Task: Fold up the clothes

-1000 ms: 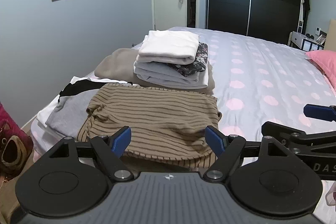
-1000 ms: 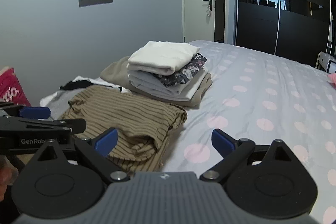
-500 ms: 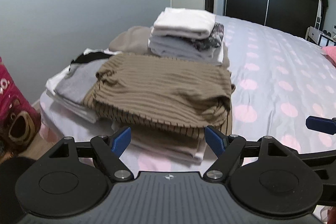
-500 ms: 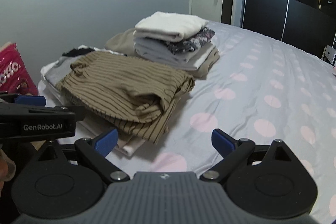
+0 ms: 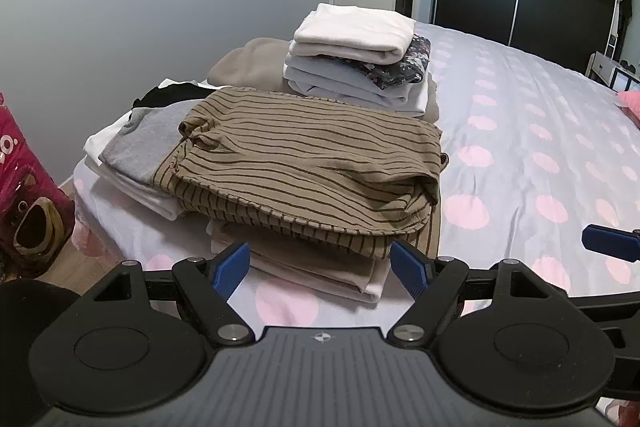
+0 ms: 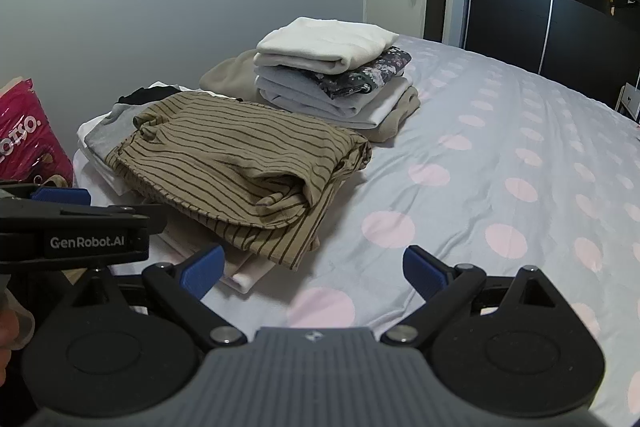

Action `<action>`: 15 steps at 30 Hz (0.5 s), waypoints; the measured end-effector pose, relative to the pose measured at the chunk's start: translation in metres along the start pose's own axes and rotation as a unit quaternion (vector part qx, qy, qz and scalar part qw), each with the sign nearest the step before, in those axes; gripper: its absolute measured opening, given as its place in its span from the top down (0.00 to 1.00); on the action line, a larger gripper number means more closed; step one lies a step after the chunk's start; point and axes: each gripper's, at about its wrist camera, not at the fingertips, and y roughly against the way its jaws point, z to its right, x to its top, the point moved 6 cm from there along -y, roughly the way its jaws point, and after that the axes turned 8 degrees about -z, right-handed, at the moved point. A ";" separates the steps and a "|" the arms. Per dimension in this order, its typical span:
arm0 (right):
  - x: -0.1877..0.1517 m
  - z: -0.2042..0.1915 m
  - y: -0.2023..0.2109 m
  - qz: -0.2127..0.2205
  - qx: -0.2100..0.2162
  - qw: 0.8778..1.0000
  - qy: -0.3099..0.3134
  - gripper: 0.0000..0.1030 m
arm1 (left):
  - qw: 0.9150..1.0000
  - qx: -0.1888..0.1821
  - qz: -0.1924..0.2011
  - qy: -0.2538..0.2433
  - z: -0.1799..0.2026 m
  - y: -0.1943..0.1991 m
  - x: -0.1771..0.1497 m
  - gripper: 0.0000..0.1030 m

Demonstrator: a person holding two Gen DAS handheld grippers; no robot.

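The left gripper (image 5: 320, 265) hangs level with its blue-padded fingers (image 5: 232, 269) spread wide and nothing between them. The right gripper (image 6: 314, 267) sits just to its right, jaws equally wide and bare. At the near left edge, what seems a fingertip (image 6: 12, 327) shows, blurred.

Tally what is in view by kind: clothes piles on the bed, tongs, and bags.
Clothes piles: 2, the striped-topped pile and the white-topped pile
Tongs: 2, the left tongs and the right tongs, both open and empty
Bags: 1, the pink bag beside the bed
Total: 5
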 end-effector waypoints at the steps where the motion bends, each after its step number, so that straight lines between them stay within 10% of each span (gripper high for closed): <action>1: 0.000 0.000 0.000 0.000 0.000 1.000 0.001 0.06 | 1.000 -0.001 0.000 -0.001 0.001 0.000 0.000 0.25; 15: -0.001 -0.001 0.002 -0.005 0.005 1.000 0.001 0.06 | 1.000 -0.002 -0.003 0.000 0.004 0.002 -0.001 0.25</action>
